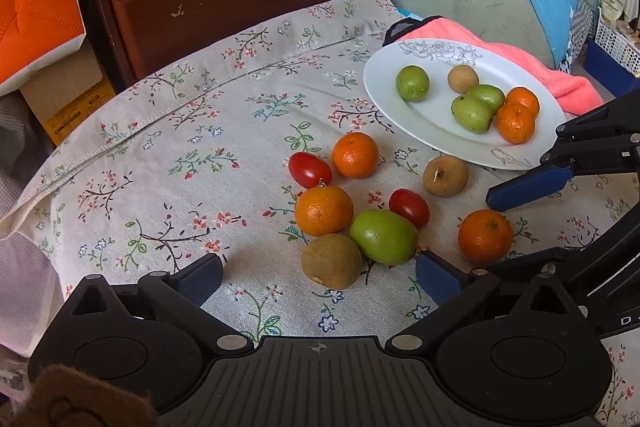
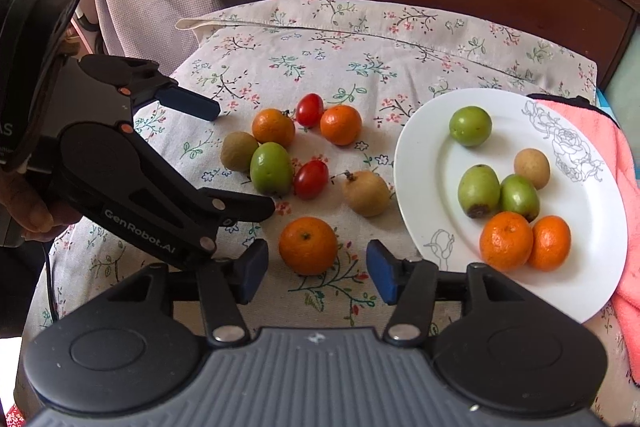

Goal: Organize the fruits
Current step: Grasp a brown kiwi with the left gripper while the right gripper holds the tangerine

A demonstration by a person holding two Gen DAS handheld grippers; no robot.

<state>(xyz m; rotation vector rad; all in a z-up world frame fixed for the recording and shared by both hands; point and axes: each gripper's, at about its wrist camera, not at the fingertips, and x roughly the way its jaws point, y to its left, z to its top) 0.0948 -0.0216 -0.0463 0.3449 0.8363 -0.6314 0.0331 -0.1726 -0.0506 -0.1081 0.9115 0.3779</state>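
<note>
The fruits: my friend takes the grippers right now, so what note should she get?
Left gripper: jaws wide open, empty, near the green fruit and brown fruit.
Right gripper: jaws open, empty, lined up with a loose mandarin.
Done: white plate holds three green fruits, two mandarins, one brown fruit.
Left on the floral cloth: three mandarins, two red tomatoes, one green fruit, two brown fruits.

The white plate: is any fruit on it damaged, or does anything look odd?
One thing stands out. On the white plate, the green fruit left of the middle has a dark brown patch at its lower end, like a bruise or rot. The other fruits there look sound. The plate's far edge rests on a pink towel.
</note>
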